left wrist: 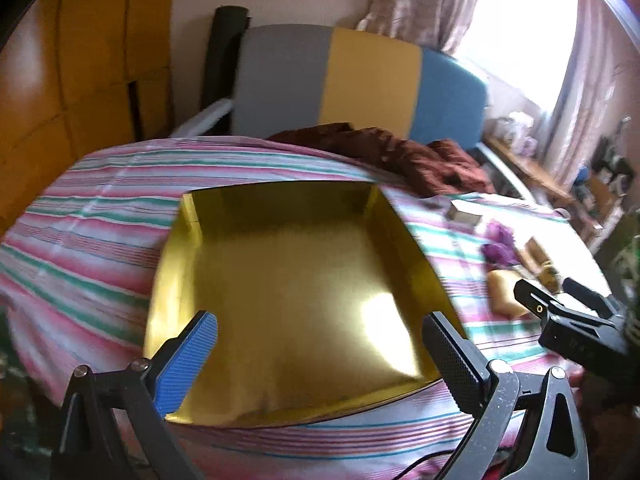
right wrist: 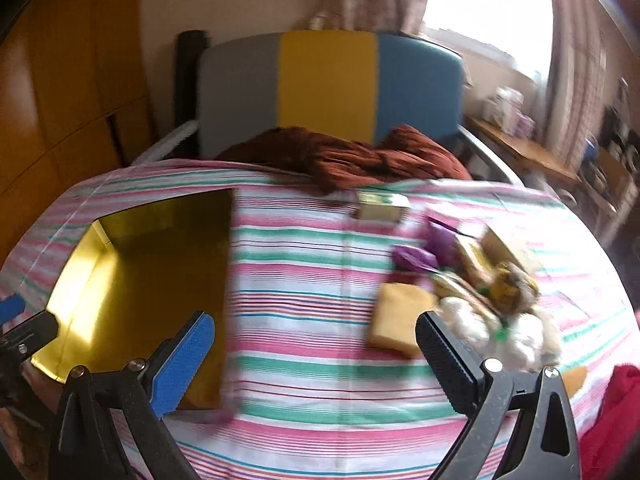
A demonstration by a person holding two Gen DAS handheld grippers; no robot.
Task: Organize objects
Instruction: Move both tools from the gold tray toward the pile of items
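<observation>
The bed (right wrist: 320, 248), covered with a striped sheet in pink, green and white, carries everything. A crumpled brown blanket (right wrist: 340, 156) lies at the far end, in front of the grey, yellow and blue headboard (right wrist: 328, 80).

On the left part of the bed stands the gold box (left wrist: 288, 280), wide, shallow and open on top; nothing is visible inside it. The small objects lie in a loose pile on the right part, well apart from the box: a yellow sponge-like block (right wrist: 398, 316) nearest, white fluffy things (right wrist: 492, 332) beside it, purple items (right wrist: 424, 256), and a small cardboard box (right wrist: 380, 206) further back. The blur makes the other pieces hard to name.

The step in hand seems to be the very beginning: nothing is collected yet. The left gripper (left wrist: 320, 356) hangs over the near edge of the gold box, its fingers wide apart and empty. The right gripper (right wrist: 316, 356) is above the bare sheet between the box and the pile, fingers also wide apart and empty; the yellow block lies just beyond its right finger (right wrist: 444, 360).

In my judgement, the next move calls for the right gripper to go forward and to the right, close on the yellow block, and carry it to the box
</observation>
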